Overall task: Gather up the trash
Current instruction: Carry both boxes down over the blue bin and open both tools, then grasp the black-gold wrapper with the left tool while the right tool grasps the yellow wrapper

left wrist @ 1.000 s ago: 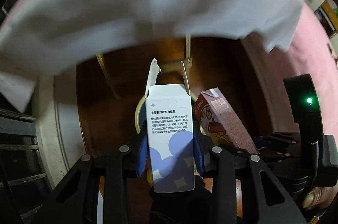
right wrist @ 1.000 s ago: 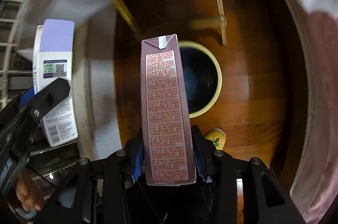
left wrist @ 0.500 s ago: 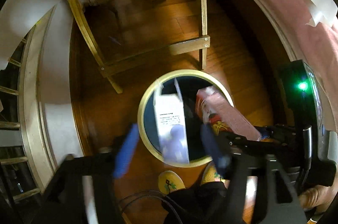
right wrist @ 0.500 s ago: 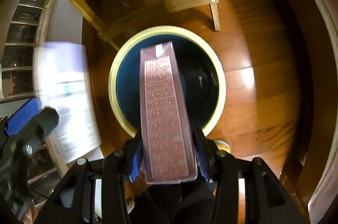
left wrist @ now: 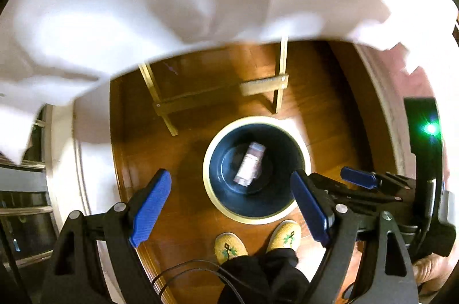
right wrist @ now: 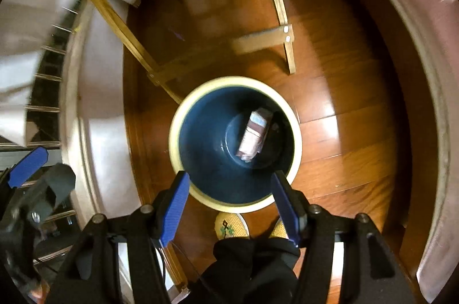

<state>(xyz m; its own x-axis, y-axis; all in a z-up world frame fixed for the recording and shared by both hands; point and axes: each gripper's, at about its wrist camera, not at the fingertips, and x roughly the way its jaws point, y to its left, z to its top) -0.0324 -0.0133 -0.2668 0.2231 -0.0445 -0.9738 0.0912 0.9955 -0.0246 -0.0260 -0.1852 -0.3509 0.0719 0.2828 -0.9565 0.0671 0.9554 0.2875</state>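
While both grippers hang over the floor, left gripper [left wrist: 231,206] and right gripper [right wrist: 229,207] have jaws spread wide, holding nothing. Pink carton [right wrist: 254,134] lies tilted on the bottom of the dark bin [right wrist: 183,114]. Yellow slippers [left wrist: 229,246] just near the bin.

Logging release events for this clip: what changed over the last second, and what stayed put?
Both hand-held grippers let go. The left hand-held gripper, earlier clamped on a white and purple box, is open and empty; the right hand-held gripper released the pink carton, which now lies at the bottom of the trash bin. The white box is not visible. The bin stayed on the wood floor.
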